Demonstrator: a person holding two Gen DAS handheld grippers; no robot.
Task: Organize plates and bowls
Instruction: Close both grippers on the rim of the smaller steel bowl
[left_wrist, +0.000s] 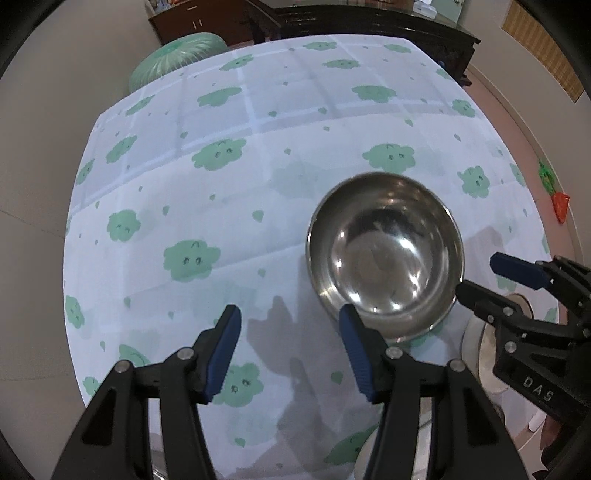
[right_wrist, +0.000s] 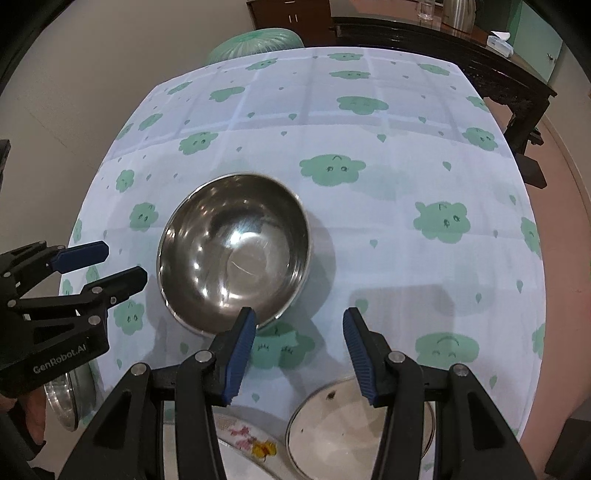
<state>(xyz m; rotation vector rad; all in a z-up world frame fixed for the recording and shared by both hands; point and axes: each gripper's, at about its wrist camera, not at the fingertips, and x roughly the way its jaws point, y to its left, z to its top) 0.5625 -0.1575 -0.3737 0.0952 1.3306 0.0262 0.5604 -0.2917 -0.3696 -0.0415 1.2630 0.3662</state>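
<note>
1. The steel bowl (left_wrist: 384, 254) sits upright on the worktop (left_wrist: 184, 184), between both grippers.
2. The left gripper (left_wrist: 290, 350) and right gripper (right_wrist: 299, 350) have released, empty jaws.
3. The step looks like an approach; next, close on the bowl's rim.

I see a table (right_wrist: 406, 258) under a white cloth (left_wrist: 258, 184) printed with green clouds. On it: a steel bowl (right_wrist: 236, 254) upright mid-table, a flowered plate (right_wrist: 251, 446) and a steel-rimmed plate (right_wrist: 332, 435) at the near edge.

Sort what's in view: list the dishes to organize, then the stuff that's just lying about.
For the job: steel bowl; floral plate; white plate; steel dish at the table's edge.

Just lying about: green cushion; dark wooden table; orange toy.
</note>
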